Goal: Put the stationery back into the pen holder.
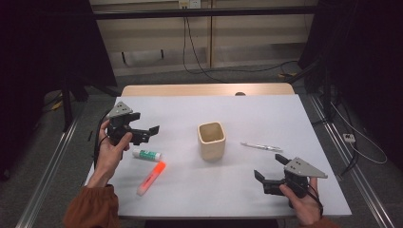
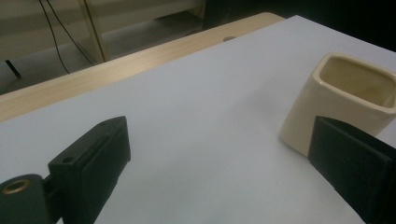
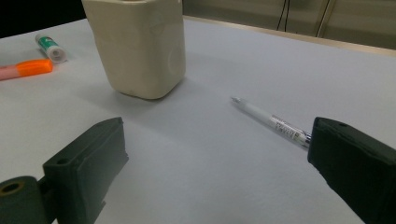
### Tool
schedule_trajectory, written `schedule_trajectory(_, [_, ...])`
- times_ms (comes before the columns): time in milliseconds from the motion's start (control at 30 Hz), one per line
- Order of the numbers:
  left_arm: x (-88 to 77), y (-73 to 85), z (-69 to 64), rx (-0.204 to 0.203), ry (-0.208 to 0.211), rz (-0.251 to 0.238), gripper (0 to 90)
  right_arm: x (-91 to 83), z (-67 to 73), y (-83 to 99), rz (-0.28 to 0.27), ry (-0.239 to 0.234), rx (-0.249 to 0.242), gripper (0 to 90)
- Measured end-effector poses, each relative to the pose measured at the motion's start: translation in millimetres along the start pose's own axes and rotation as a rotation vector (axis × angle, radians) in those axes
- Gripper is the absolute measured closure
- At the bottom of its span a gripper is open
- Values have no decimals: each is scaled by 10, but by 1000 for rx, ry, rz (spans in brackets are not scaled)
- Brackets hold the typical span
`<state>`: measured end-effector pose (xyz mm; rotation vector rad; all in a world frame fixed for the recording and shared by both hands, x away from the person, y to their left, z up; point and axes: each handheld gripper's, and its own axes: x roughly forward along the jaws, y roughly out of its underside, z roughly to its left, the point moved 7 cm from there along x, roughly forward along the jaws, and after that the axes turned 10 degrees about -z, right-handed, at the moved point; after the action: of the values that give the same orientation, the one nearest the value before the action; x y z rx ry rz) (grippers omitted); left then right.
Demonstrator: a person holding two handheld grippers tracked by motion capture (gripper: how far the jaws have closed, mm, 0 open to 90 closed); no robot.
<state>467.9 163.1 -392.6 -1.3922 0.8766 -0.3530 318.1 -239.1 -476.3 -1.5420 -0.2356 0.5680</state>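
Observation:
A cream square cup (image 1: 211,141) stands upright near the middle of the white table (image 1: 247,111). A white pen (image 1: 260,147) lies to its right. A green-and-white glue stick (image 1: 146,154) and an orange highlighter (image 1: 152,177) lie to its left. My left gripper (image 1: 148,134) hovers open just above the glue stick, pointing towards the cup (image 2: 345,93), with nothing between its fingers (image 2: 93,158). My right gripper (image 1: 270,167) is open near the front right, below the pen (image 3: 271,121). Beyond it I see the cup (image 3: 140,46), the glue stick (image 3: 50,47) and the highlighter (image 3: 23,69).
A strip of wooden tabletop (image 1: 204,89) runs along the far edge. Metal rails (image 1: 52,156) flank the table on the floor, and cables (image 1: 199,66) trail behind it. Bare white surface lies between the cup and the front edge.

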Motion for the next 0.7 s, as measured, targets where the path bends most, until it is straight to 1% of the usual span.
schedule_trajectory(67, [-21,7,26,-16,24,5,71,10,0,1,1,0,2,42])
schedule_trajectory(100, [-29,12,45,-18,20,5,71,15,1,1,2,1,2,42])
schedule_trajectory(133, [-34,25,63,-16,18,15,71,17,2,0,3,2,1,42])
schedule_trajectory(200, [-41,50,83,-38,28,31,77,21,5,-2,2,3,4,42])
schedule_trajectory(233, [-45,59,95,-38,28,36,78,21,3,-1,4,3,1,42])
schedule_trajectory(300, [-60,84,106,-48,19,54,78,25,1,-1,4,5,2,42])
schedule_trajectory(333, [-70,97,103,-45,13,64,80,25,1,0,5,7,3,42])
schedule_trajectory(367, [-79,114,94,-47,3,72,80,26,1,1,6,6,3,42])
schedule_trajectory(433, [-112,159,61,-47,-2,97,86,25,2,0,3,5,4,42])
schedule_trajectory(500, [-159,202,29,-38,-10,98,88,24,0,1,2,4,5,42])
schedule_trajectory(533, [-179,231,10,-38,-24,96,84,24,0,4,4,0,3,42])
schedule_trajectory(567, [-203,272,-13,-47,-38,106,78,25,1,5,4,0,4,42])
schedule_trajectory(633, [-250,345,-58,-52,-66,116,73,25,0,7,4,-1,4,42])
schedule_trajectory(700, [-301,411,-119,-63,-81,125,74,25,-1,3,2,2,7,42])
